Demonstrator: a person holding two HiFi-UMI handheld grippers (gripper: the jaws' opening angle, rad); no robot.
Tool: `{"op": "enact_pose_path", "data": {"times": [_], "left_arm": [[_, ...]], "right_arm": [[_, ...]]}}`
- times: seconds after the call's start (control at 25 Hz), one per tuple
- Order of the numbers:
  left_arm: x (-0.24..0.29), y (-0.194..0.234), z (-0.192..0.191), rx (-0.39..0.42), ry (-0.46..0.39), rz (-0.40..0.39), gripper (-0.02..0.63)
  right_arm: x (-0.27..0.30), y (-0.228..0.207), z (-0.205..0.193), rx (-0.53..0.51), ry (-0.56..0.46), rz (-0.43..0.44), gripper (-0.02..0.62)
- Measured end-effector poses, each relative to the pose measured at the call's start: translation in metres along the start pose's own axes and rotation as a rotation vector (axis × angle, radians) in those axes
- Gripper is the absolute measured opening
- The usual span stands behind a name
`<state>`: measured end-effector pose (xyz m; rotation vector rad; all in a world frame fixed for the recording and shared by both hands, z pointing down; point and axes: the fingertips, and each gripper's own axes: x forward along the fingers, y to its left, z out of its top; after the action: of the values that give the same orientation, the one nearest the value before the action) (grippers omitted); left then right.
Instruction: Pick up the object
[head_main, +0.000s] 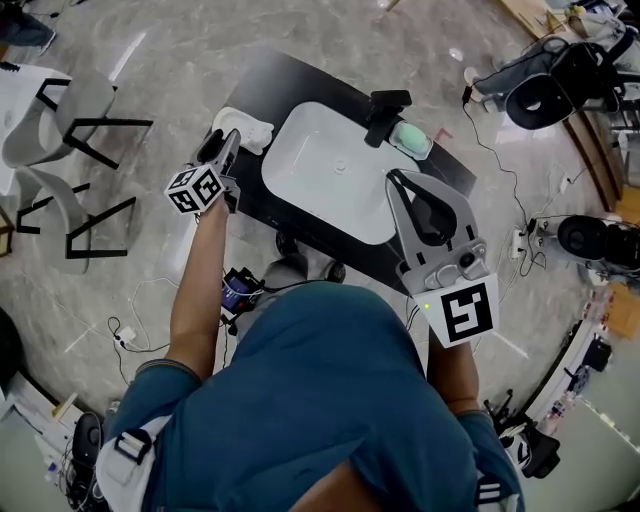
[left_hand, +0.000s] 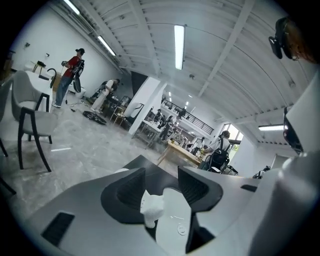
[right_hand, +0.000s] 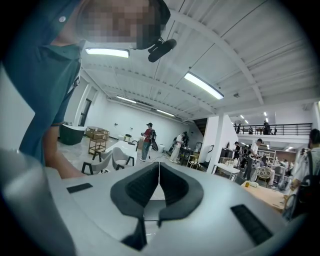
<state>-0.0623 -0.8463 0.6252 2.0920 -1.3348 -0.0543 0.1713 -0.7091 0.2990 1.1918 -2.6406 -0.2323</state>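
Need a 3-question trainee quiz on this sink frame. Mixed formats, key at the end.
1. True or false: the right gripper has its jaws wide apart.
2. What shows between the jaws of the left gripper? A) a white cloth B) a cup C) nothing
3. Fill in: in the head view, the cloth lies on the black table at the ___ side of the basin.

Key: 1 false, the jaws are together with nothing between them; 2 A, the jaws are apart around it; 3 left.
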Motion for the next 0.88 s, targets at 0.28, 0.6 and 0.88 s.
{"op": "enact_pose_path", "data": {"times": [0.28,0.6,0.88], "left_arm": [[0.013,0.027,-0.024,-0.150,0.030,0.019,0.272],[0.023,0.049,-0.050,-0.290,0.066,0.056,0.333],[0.028,0.058,-0.067,-0.386,0.080,0.063,0.339]], "right_arm": [[0.005,0.003,-0.005,0.000,-0.003,-0.007,0.015],[0.005,0.000,-0.009,0.010,0.005,-0.017,0.015],[0.011,0.000,-0.011,0.020,0.011,-0.008,0.015]]}}
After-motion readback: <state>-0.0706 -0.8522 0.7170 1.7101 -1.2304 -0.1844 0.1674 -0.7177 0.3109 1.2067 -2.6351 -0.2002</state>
